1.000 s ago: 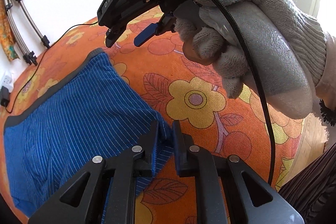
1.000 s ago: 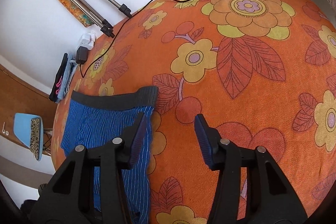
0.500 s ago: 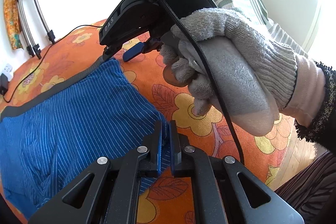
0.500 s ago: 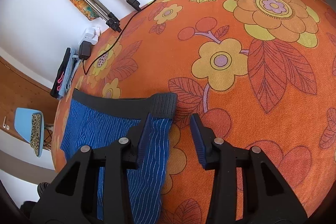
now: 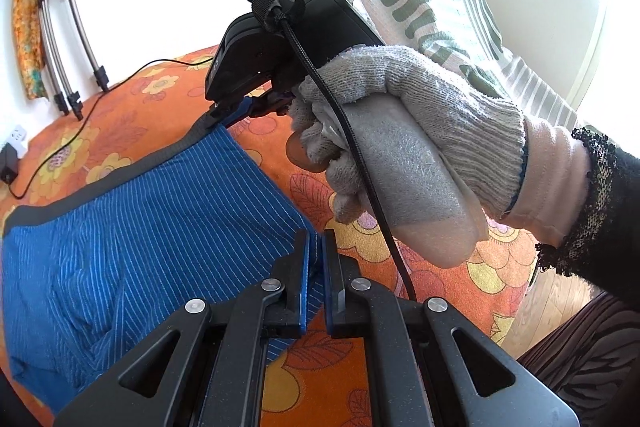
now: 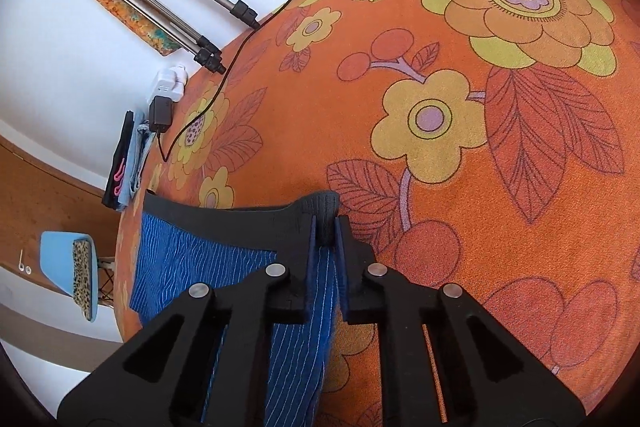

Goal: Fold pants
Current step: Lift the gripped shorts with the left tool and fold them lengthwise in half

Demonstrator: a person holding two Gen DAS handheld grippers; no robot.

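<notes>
Progress: barely started I'd say — the pants (image 5: 132, 227) lie spread flat on the orange floral blanket (image 6: 460, 147), no fold in them yet.
Where: waistband (image 6: 240, 223) runs toward the blanket's far edge.
Left gripper (image 5: 314, 259): you've got it pinched on the pants' side edge.
Right gripper (image 6: 324, 235): clamped on the waistband corner.
Your right hand (image 5: 408, 131): gloved, wrapped round the handle, tool tipped down and away from you.
Left to do: the whole fold — lift both and carry across.
</notes>
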